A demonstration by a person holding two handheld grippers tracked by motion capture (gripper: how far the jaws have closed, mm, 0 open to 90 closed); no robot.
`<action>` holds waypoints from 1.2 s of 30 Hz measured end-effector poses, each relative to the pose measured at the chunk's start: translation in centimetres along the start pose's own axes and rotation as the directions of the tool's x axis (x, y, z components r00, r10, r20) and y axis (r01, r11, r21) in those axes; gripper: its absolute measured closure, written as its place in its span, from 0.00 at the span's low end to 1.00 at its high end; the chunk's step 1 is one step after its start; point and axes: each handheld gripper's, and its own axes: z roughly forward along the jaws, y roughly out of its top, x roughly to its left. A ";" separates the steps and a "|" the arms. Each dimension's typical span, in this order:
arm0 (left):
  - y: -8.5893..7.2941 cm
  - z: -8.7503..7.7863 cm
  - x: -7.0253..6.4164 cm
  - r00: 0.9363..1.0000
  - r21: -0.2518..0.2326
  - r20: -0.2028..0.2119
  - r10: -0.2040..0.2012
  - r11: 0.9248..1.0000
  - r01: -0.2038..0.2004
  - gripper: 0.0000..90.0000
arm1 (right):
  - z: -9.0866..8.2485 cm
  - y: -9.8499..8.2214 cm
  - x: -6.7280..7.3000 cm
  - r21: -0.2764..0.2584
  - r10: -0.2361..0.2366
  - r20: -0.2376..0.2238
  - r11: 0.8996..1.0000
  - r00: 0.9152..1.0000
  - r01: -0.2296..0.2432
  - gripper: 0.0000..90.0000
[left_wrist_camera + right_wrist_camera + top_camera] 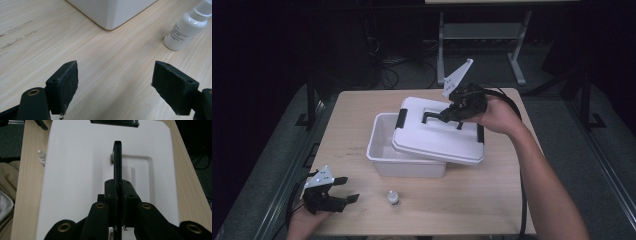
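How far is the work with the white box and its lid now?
Done: the right gripper is shut on the black handle of the white plastic lid, lifted askew over the white plastic box. Left: the small white bottle waits beside the open left gripper.

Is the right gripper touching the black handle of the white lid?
Touching. In the right gripper view the right gripper has both jaws pressed shut on the thin black handle of the white lid.

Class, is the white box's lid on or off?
Off: the lid sits askew above the box, uncovering its left part, with the right gripper shut on the lid's black handle.
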 end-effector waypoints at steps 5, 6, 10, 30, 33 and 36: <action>0.0 0.1 -0.1 1.000 0.011 -0.001 0.008 1.000 -0.008 0.23 | -1.4 -1.6 0.4 0.005 0.012 0.025 1.000 1.000 -0.012 0.94; 0.0 0.1 -0.1 1.000 0.011 -0.001 0.008 1.000 -0.008 0.23 | -1.4 -1.6 0.4 0.005 0.012 0.025 1.000 1.000 -0.012 0.94; 0.1 0.0 -0.2 1.000 0.005 -0.001 0.006 1.000 -0.006 0.23 | -2.7 -2.9 1.0 -0.017 0.030 0.038 0.999 0.999 -0.029 0.94; -0.2 0.1 -0.3 1.000 0.011 -0.005 -0.005 1.000 0.005 0.23 | -7.0 -10.6 2.5 -0.013 0.135 0.104 0.991 0.985 -0.134 0.94; -0.1 0.2 -0.4 1.000 0.015 -0.004 0.000 1.000 0.000 0.23 | -7.5 -12.2 2.7 -0.002 0.155 0.117 0.988 0.981 -0.156 0.94; -0.1 0.3 -0.4 1.000 0.014 -0.002 -0.002 1.000 0.002 0.23 | -7.6 -13.0 2.8 -0.004 0.167 0.120 0.986 0.979 -0.168 0.94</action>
